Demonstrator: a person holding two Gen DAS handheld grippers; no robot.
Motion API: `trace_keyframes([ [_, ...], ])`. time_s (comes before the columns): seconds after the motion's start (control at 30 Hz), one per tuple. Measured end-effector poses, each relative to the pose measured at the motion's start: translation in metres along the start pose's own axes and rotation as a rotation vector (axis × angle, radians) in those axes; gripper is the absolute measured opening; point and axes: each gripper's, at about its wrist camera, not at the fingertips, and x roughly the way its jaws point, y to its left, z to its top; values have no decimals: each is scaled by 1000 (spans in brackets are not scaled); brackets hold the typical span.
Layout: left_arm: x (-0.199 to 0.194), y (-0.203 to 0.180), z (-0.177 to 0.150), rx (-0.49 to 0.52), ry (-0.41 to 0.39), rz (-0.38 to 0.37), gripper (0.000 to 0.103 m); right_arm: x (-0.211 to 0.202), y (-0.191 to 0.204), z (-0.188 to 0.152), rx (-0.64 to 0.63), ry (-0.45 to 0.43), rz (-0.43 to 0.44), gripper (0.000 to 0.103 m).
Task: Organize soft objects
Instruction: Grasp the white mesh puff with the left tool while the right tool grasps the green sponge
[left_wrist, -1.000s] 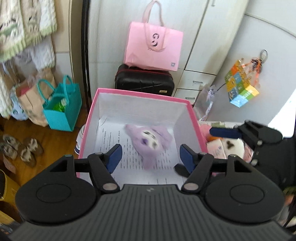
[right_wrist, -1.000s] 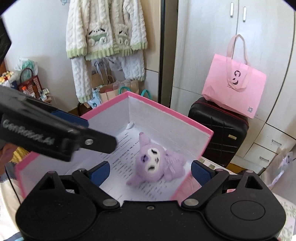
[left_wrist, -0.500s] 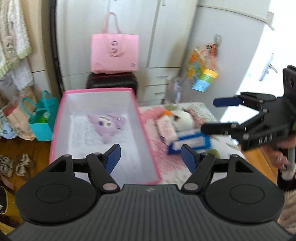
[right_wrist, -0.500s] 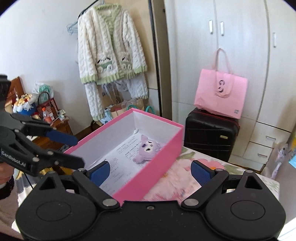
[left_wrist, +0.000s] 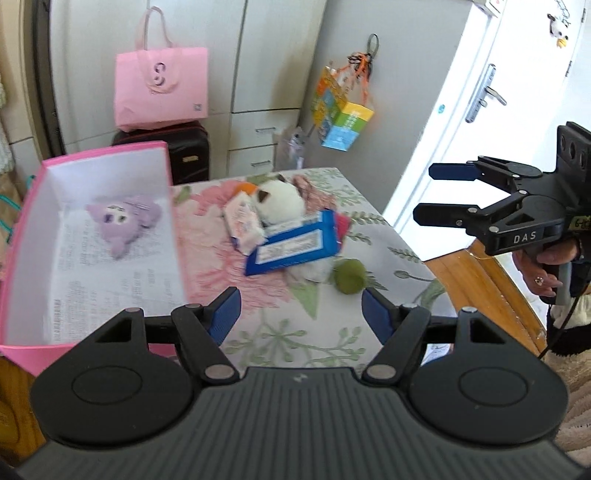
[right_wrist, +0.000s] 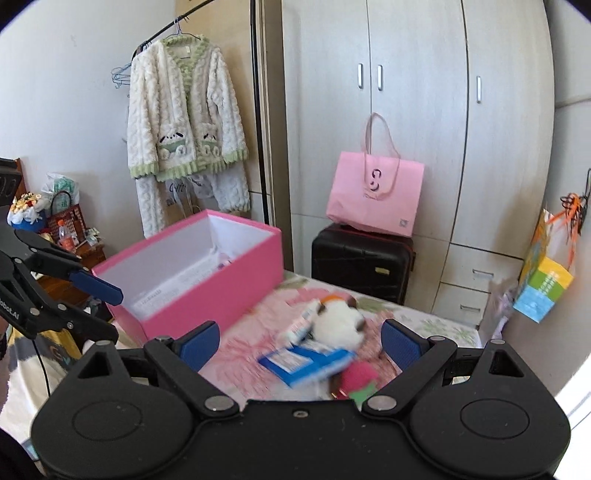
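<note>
Ahead of your left gripper (left_wrist: 300, 314): bare floral tablecloth (left_wrist: 280, 332), jaws spread wide with nothing between.
Further ahead: round green plush ball (left_wrist: 349, 281), blue flat packet (left_wrist: 295, 248), white plush toy (left_wrist: 279, 204) crowd together.
To its left: pink cardboard box wall (left_wrist: 176, 221) stands in your way.
To its right: your right gripper (left_wrist: 439, 194) hovers beyond the table edge.

Pink tote bag (right_wrist: 375, 197) atop black suitcase (right_wrist: 362, 262).

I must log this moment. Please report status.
Left gripper and right gripper open, empty. Purple plush inside pink box. White plush under blue packet.
</note>
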Motion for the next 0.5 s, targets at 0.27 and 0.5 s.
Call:
trace_keyframes([
  [0.27,59,-17,-15,-22,-3,-45,71,8,-23,-44,-3,35,39,96],
  [0.5,112,-25,-23,-25,-48,19,70,27,-24,-82,-55,63,80,96],
])
